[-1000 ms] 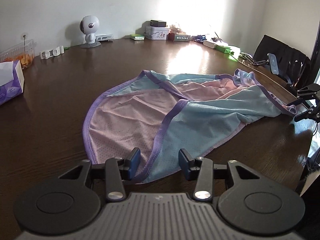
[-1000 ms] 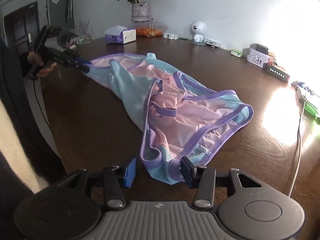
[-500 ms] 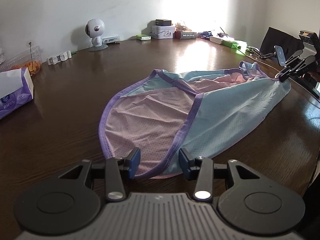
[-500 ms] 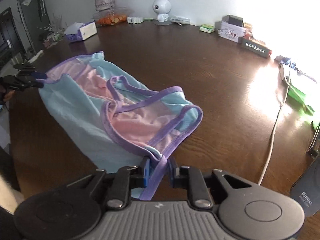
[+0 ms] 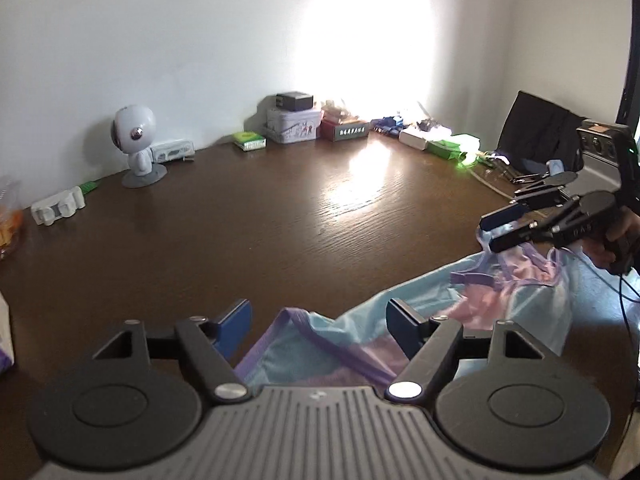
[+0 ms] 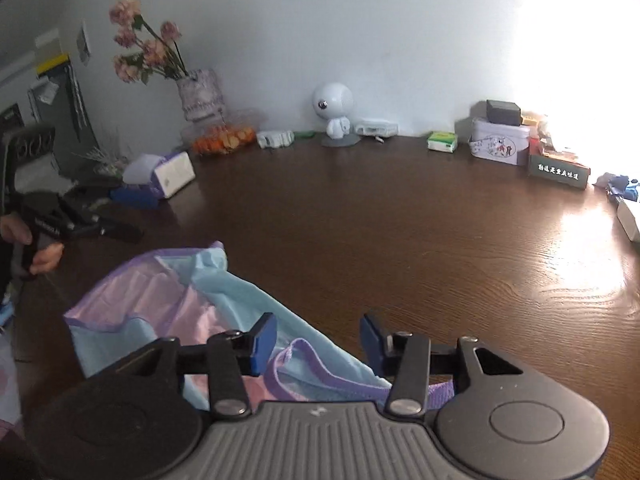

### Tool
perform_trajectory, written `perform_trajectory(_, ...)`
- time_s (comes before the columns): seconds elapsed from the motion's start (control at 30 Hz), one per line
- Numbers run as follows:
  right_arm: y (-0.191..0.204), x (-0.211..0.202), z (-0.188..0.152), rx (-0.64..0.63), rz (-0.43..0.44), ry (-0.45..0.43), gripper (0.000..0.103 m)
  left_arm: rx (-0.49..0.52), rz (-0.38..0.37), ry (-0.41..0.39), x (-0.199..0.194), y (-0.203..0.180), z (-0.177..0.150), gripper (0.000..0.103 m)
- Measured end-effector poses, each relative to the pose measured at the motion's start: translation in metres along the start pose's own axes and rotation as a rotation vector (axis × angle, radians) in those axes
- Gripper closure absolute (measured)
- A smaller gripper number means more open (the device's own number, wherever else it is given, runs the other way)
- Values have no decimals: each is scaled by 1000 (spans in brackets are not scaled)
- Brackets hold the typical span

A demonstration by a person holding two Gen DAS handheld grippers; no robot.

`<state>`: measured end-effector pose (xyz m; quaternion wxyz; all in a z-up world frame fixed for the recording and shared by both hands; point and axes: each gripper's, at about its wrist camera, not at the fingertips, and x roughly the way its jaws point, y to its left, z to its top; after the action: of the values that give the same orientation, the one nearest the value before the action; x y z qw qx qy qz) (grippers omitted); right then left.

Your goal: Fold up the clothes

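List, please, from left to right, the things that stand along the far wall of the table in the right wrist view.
Flower vase → bag of orange snacks → white robot figure → small green box → printed tin → dark box with white writing.

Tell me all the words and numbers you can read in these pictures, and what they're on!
None reads clearly.
Dark box: a row of white Chinese characters, too blurred to read.
Decorated tin: printed figures, no words I can make out.
Green packet: print too small.
Tissue box: print too blurred.
Left gripper: pale lettering on its black handle, unreadable.
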<state>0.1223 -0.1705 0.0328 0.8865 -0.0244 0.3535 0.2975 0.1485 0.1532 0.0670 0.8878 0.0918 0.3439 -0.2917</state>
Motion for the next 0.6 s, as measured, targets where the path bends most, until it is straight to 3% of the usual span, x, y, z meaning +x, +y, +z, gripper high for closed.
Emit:
perform_trajectory(0.13,1,19,-8,-15,-36,43,62,3,-14,79,51,16,9,34)
perform_trajectory(0.27,-15,15,-23,36,-18,61,62,-13,-117,73,61,26,-9,40)
perform_trajectory(0.4,-20,9,-30,20,-18,48,68,-19,-124,77,65,31,-22,65)
perform_trajectory(0.43,-19,7,-32,7,-25,50,69,-29,-126,83,65,33,-21,84)
perform_trajectory(0.47,-18,6,-33,-10,-45,51,77,-40,-129,89,65,36,-21,94)
perform_trajectory(0.5,-18,5,-34,-24,-63,51,86,-45,-125,85,63,36,-21,95)
perform_trajectory(0.6,-18,3,-36,-25,-96,51,98,-49,-106,54,56,34,-26,96)
